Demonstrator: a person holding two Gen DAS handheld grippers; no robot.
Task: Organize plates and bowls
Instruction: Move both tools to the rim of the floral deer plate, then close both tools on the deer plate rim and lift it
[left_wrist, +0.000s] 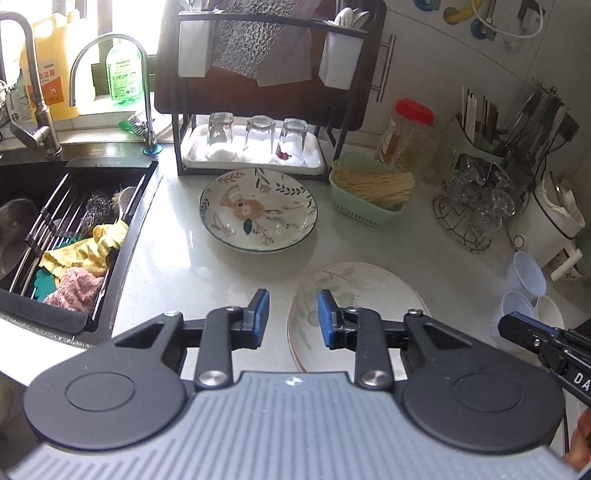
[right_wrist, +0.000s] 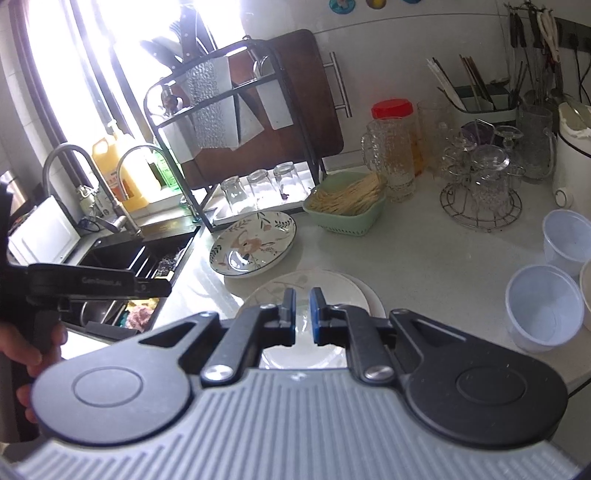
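Left hand-held gripper (left_wrist: 293, 318) held released above pale plate (left_wrist: 369, 288), lower centre of frame; right hand-held gripper (right_wrist: 302, 312) clenched, empty, over same plate (right_wrist: 332, 286).

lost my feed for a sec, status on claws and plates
Left claw open, empty, at the pale plate's edge. Right claw shut, empty, above it. Floral plate apart, behind. Plastic cups to the right, not blocking.
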